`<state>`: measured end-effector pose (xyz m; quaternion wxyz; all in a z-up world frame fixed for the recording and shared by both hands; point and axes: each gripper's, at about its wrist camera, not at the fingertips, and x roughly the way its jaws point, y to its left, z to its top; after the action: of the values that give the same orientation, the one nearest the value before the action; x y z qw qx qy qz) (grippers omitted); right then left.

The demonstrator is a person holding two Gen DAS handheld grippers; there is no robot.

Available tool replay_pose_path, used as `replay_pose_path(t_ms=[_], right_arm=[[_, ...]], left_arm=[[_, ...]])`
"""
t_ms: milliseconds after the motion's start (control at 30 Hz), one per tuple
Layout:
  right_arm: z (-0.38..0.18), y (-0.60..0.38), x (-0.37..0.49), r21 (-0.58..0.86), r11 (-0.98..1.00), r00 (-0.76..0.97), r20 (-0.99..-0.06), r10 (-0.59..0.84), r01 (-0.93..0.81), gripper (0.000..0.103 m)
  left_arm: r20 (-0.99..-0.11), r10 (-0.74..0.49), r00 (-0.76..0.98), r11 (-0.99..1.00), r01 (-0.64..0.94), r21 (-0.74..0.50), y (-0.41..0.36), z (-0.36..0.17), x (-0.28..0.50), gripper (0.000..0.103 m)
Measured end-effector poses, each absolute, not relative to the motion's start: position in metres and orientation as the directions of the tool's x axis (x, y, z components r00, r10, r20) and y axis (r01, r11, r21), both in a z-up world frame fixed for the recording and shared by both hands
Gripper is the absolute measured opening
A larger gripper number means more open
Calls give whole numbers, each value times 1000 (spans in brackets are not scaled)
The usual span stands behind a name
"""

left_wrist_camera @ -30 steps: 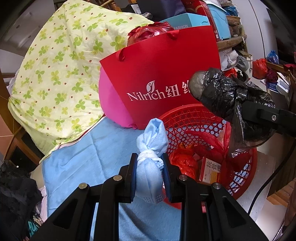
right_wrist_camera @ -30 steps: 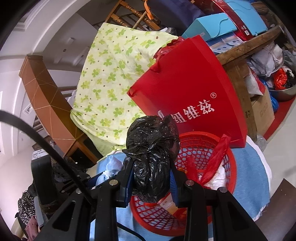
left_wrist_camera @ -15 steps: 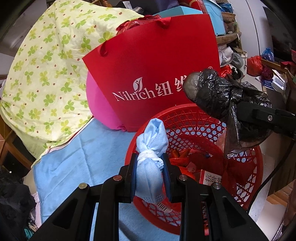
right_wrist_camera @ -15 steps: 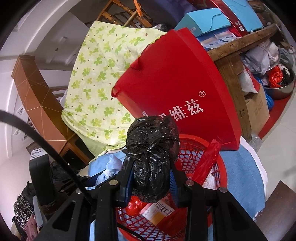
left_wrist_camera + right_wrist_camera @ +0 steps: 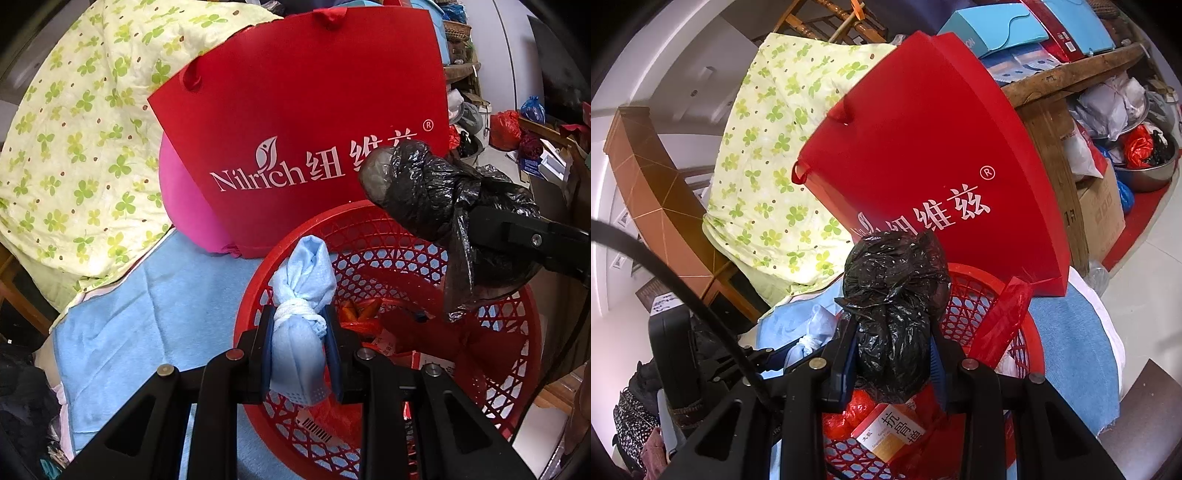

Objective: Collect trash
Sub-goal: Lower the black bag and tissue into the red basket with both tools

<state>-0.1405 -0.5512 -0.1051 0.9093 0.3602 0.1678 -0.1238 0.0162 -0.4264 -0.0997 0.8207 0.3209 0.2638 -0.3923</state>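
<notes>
My left gripper (image 5: 299,354) is shut on a knotted light-blue bundle (image 5: 301,295) and holds it over the near-left rim of a red mesh basket (image 5: 517,354). My right gripper (image 5: 892,358) is shut on a tied black plastic bag (image 5: 894,291) and holds it above the same basket (image 5: 967,302). The black bag also shows in the left wrist view (image 5: 436,192), over the basket's right side. The basket holds red plastic bags and a small medicine box (image 5: 890,428). The blue bundle shows at the left of the right wrist view (image 5: 812,332).
A large red paper bag (image 5: 303,122) stands right behind the basket, against a pink cushion (image 5: 184,206) and a clover-print quilt (image 5: 74,129). The basket sits on a light-blue towel (image 5: 147,317). Cluttered wooden shelves, boxes and bags are at the right (image 5: 1100,122).
Both grippers have moved forward and down toward the basket with their loads. The blue bundle has gone from beside the basket's rim to over it. Both stay shut.
</notes>
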Motion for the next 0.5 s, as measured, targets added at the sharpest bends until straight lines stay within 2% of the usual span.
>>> replay_pose_path(t_ms=[433,500], right_arm=[[-123,-561,-113,614,687,888,-448,-101,388,37],[-127,-564,-110,617,679,882,-461,-98,398,37]], left_arm=[[-730,-469,497,466,841,273,-440,-126,36,28],[-736,-471,487,462,847,265,-442,-130,39,31]])
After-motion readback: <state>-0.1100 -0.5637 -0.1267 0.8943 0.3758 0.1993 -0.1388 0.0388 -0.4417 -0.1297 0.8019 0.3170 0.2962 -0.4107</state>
